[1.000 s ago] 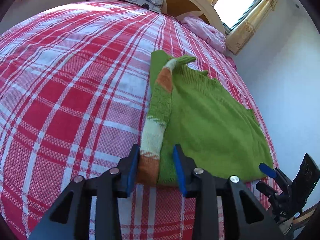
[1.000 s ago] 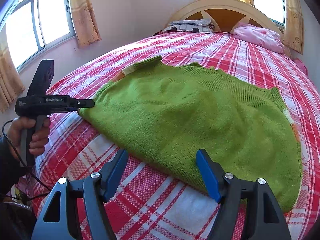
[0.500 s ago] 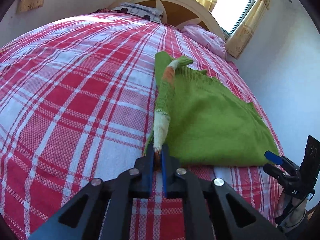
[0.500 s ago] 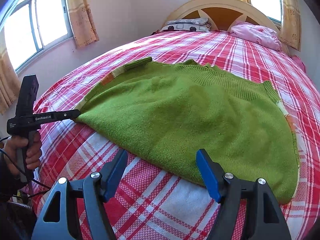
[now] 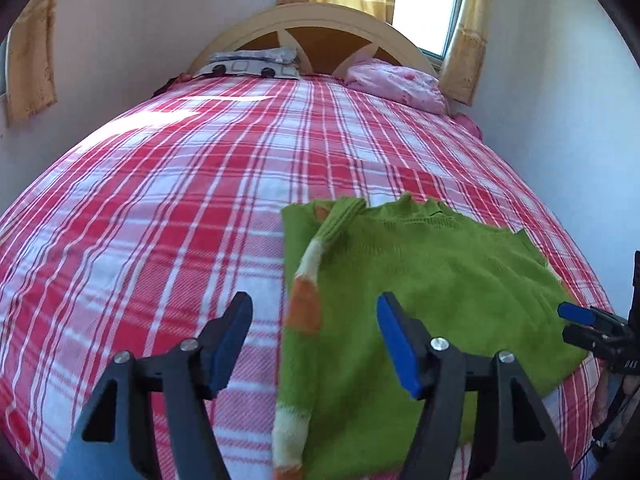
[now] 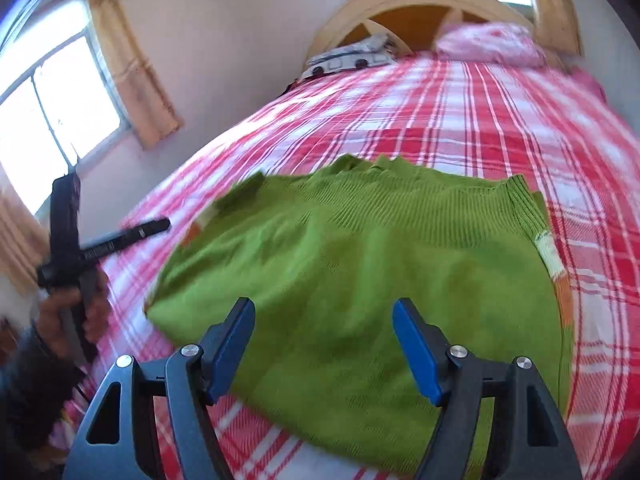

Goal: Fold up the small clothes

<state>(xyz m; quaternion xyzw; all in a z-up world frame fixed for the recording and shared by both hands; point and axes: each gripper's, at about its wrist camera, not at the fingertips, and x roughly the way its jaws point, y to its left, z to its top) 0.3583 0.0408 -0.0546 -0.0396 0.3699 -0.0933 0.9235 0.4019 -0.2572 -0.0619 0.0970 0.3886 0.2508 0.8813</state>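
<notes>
A green knit sweater [image 5: 440,280] lies flat on the red plaid bed, also in the right wrist view [image 6: 360,264]. Its striped green, white and orange sleeve [image 5: 304,304] is folded in along the left edge. My left gripper [image 5: 314,340] is open and empty, hovering over that sleeve edge. My right gripper [image 6: 324,344] is open and empty, above the sweater's near hem. The right gripper also shows at the right edge of the left wrist view [image 5: 592,328]. The left gripper shows at the left of the right wrist view [image 6: 120,240]. A second striped sleeve [image 6: 554,264] lies on the right side.
The red plaid bedspread [image 5: 160,220] covers the whole bed. A pink pillow [image 5: 396,84] and a patterned pillow [image 5: 252,62] lie by the wooden headboard [image 5: 312,36]. Walls stand close on both sides, with a window [image 6: 52,104] to the left.
My left gripper, shut on the sleeve's cuff half a second ago, has opened, let it go and lifted. The right gripper moved forward over the sweater's hem.
</notes>
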